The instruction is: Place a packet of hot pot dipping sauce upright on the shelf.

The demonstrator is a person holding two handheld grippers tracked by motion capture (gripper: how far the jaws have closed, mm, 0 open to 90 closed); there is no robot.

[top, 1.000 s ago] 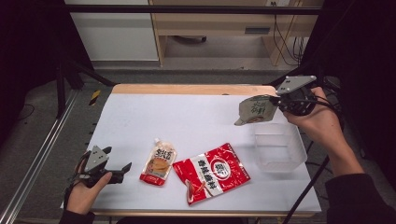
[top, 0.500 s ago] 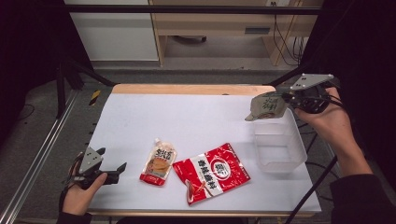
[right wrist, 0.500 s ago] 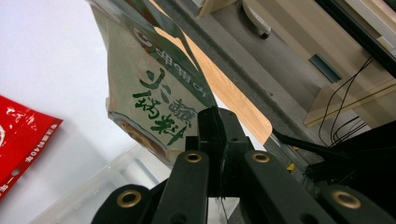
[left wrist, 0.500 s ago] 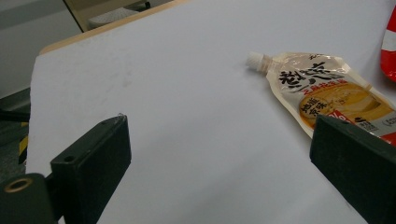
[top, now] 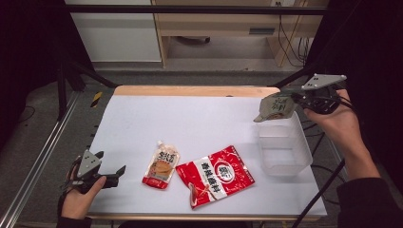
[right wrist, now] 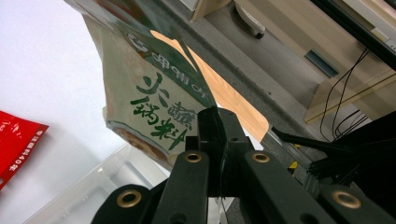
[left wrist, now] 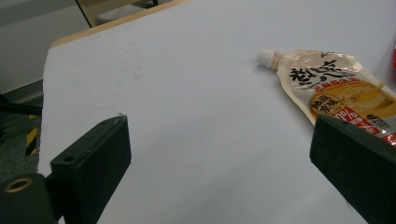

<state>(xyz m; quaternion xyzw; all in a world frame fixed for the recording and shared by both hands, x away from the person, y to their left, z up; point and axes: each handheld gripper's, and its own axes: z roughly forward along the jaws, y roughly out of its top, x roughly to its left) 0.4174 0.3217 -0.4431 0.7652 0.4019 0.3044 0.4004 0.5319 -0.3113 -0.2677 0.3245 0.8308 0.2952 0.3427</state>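
Black jaws of the right gripper point(right wrist: 219, 140) are pressed together on the edge of a green-lettered pouch point(top: 274, 107), which hangs in the air above the far rim of the clear plastic bin point(top: 284, 151) at the right side of the worktop point(top: 204, 118). In the high view the right hand point(top: 332, 118) comes in from the right with the forearm angled up and inward, the grey three-cornered plate on top of the gripper, the pouch sticking out toward the middle of the worktop. In the right gripper view the pouch is a crinkled, glossy film, pale grey-green with green characters, bent where the jaws pinch it.

At the near left corner the left hand point(top: 78, 197) rests low at the worktop's edge, and the left gripper point(left wrist: 219, 154) lies nearly level, pointing to the right toward the spouted pouch point(top: 162, 164). Its jaws stand wide apart with nothing between them.

The spouted pouch is flat, translucent and tan with a white screw cap, lying on the worktop just left of a red snack bag point(top: 216, 175), a glossy, slightly wrinkled rectangle with a white round emblem. The bin is a shallow, straight-walled rectangle, see-through and holding nothing.

The worktop is smooth matt white with a wooden strip along its far edge. Its middle and far-left parts lie bare between the two hands; a metal rail runs along the left side.
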